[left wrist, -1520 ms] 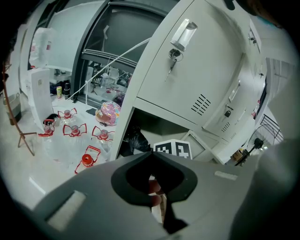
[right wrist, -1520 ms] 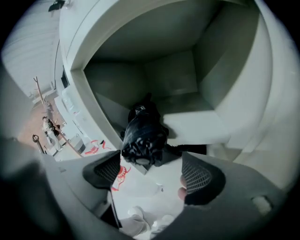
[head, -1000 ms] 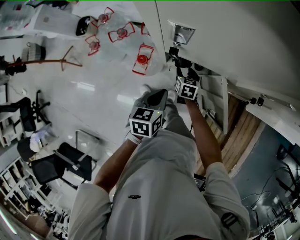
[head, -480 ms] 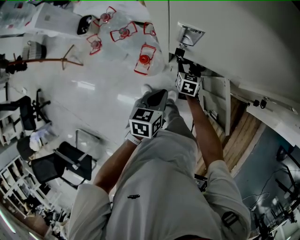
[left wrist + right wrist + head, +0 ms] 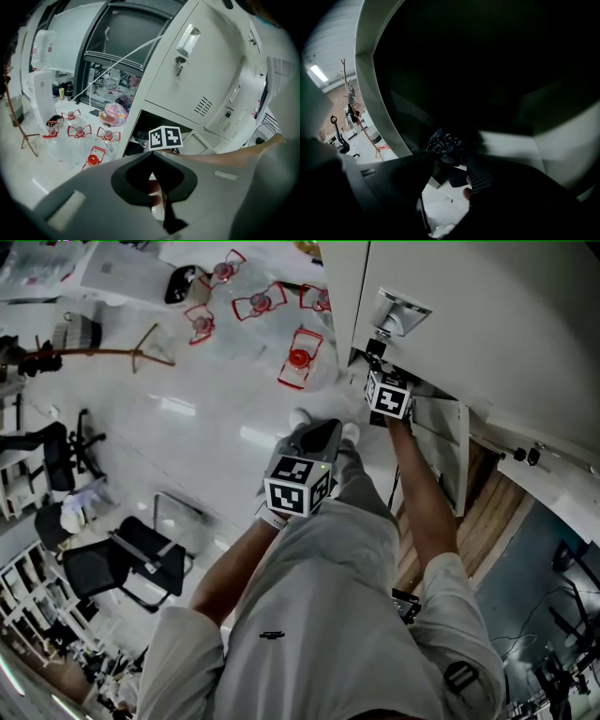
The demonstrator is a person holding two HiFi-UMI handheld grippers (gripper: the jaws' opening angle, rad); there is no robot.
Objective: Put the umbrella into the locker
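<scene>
The black folded umbrella (image 5: 446,143) sits between the jaws of my right gripper (image 5: 451,152), which is shut on it. In the right gripper view it is just inside the dark open compartment of the white metal locker (image 5: 370,89). From the head view, the right gripper (image 5: 379,367) reaches into that lower opening under the locker's (image 5: 469,315) upper door, and the umbrella's end (image 5: 374,347) barely shows. My left gripper (image 5: 328,429) hangs in front of the person's body, shut with nothing in it; its tips (image 5: 151,153) meet.
Several clear water bottles with red handles (image 5: 298,357) lie on the floor left of the locker. The lower door (image 5: 441,442) stands open to the right. A wooden coat stand (image 5: 112,354) and office chairs (image 5: 122,563) are farther left. A key hangs in the upper door (image 5: 178,63).
My right gripper has moved with the umbrella up and to the right, deeper into the locker's lower opening. The left gripper has stayed where it was.
</scene>
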